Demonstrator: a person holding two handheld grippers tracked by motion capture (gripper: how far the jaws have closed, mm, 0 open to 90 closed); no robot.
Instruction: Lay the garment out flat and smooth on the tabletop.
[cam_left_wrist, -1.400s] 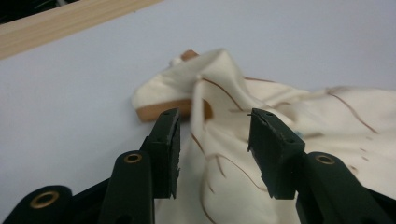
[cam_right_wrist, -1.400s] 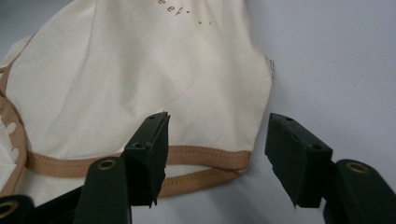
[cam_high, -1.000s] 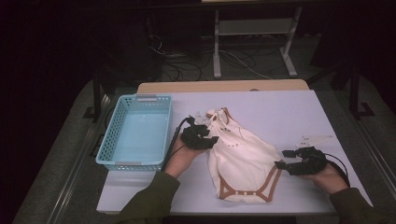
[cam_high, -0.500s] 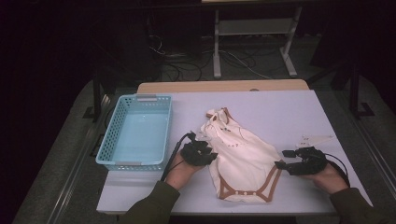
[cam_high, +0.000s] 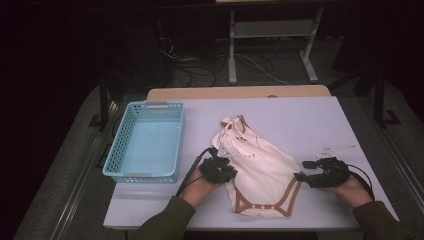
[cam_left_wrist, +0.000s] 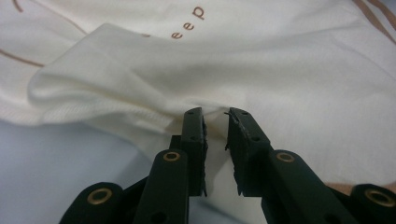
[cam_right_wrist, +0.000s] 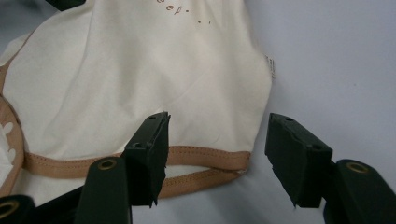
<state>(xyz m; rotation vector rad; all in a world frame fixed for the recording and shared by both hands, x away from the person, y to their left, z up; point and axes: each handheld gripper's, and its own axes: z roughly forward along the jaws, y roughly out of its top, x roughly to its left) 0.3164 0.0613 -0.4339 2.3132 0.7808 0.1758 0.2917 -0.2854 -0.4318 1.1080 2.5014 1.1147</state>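
left gripper (cam_high: 226, 171): low, pointing right, jaws just closing to a narrow gap, cloth fold between tips | right gripper (cam_high: 301, 176): low, pointing left, jaws wide apart, gripping nothing | forearms: entered from bottom, sleeves olive

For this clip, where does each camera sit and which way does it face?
High view: above the person's side, facing forward and down on the table; forearms and both hands enter from the bottom.
Left gripper view: on the left gripper, facing along its nearly closed jaws at the bodysuit.
Right gripper view: on the right gripper, jaws open around the bodysuit's brown-trimmed corner.
All views share the bodysuit.
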